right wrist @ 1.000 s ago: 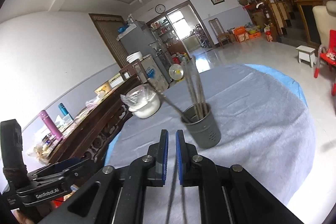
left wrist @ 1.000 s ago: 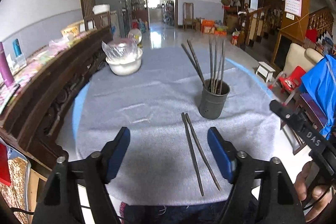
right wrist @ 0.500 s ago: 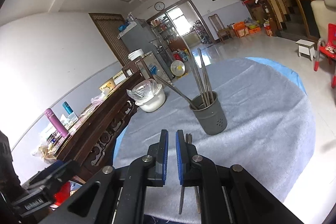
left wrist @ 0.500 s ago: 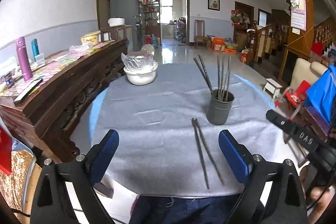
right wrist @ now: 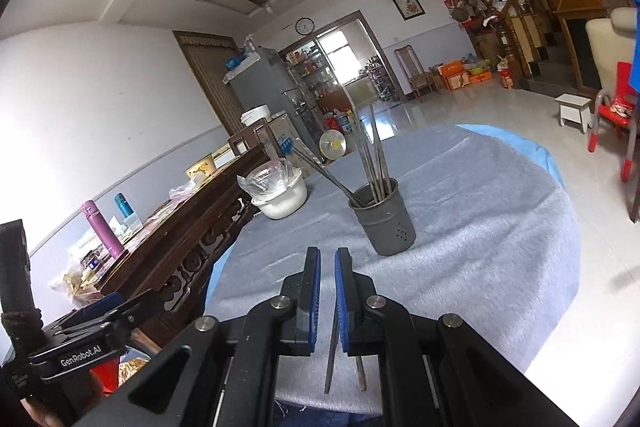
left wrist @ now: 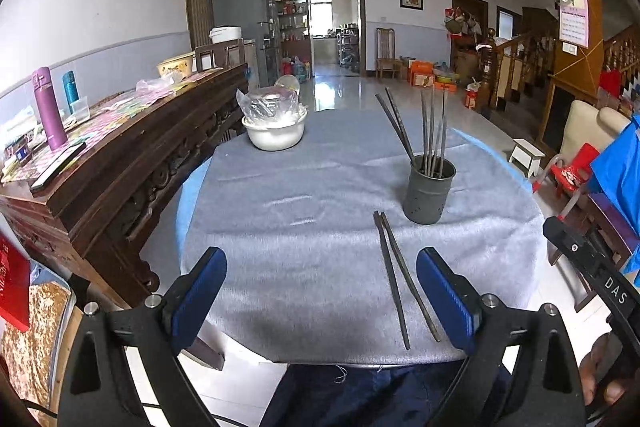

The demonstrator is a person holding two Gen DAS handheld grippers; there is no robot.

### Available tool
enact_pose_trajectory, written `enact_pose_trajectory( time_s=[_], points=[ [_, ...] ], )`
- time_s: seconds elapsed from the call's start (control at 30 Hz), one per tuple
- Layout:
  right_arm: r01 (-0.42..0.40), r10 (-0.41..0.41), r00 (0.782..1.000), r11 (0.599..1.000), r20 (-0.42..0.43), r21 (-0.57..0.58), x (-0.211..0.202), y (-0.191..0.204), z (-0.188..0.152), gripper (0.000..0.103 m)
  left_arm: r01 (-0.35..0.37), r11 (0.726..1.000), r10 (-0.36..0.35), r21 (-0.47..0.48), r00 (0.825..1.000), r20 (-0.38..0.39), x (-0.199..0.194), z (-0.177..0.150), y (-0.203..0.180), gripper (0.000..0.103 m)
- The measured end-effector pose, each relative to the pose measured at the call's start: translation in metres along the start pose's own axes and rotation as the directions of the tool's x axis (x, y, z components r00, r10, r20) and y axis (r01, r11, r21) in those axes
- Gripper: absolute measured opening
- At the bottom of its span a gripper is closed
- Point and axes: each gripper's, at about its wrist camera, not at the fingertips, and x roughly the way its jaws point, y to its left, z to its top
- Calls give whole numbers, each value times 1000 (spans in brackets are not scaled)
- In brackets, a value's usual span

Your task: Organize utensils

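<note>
Two dark chopsticks (left wrist: pixel 396 275) lie side by side on the grey cloth near the table's front edge. A grey holder cup (left wrist: pixel 428 191) just behind them holds several more chopsticks upright. My left gripper (left wrist: pixel 320 291) hangs open and wide over the front edge, the loose pair just inside its right finger, untouched. My right gripper (right wrist: pixel 327 263) is shut with nothing in it. The loose chopsticks (right wrist: pixel 330 359) show below its pads, on the cloth. The holder cup (right wrist: pixel 384 223) stands ahead and slightly right of it.
A white bowl (left wrist: pixel 276 131) covered in plastic sits at the table's far left. A dark wooden sideboard (left wrist: pixel 120 163) with bottles runs along the left. Chairs and a small stool (left wrist: pixel 528 151) stand on the right. The person's dark trousers show below the table edge.
Both grippers have drawn back toward the table's near edge, so the holder and chopsticks look farther off. The left jaws have spread wider. The right jaws stayed shut.
</note>
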Motion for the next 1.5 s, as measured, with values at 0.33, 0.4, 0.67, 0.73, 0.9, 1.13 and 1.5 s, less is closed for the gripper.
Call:
enact_pose_trajectory(
  time_s=[0.33, 0.4, 0.67, 0.73, 0.9, 1.13, 1.5],
  points=[
    [-8, 8, 1000, 998, -5, -63, -1, 10, -5, 9, -6, 1000, 6, 15, 1000, -9, 4, -5, -1, 96],
    [-6, 6, 1000, 998, -13, -60, 2, 11, -5, 9, -10, 1000, 10, 5, 1000, -11, 6, -6, 2, 96],
    [-6, 3, 999, 998, -34, -70, 10, 17, -8, 9, -51, 998, 50, -25, 999, -13, 10, -10, 14, 96],
    [-4, 0, 999, 997, -40, -82, 11, 20, -9, 9, -54, 998, 54, -28, 998, -15, 12, -11, 15, 96],
    [-6, 1, 998, 995, -56, -97, 15, 26, -13, 9, -63, 997, 63, -45, 998, -10, 12, -12, 20, 96],
    [-11, 3, 998, 993, -64, -121, 16, 31, -16, 9, -68, 996, 67, -52, 998, -9, 13, -13, 21, 96],
    [-14, 6, 997, 993, -73, -120, 18, 29, -16, 9, -64, 997, 63, -44, 998, -17, 15, -14, 19, 96]
  ],
)
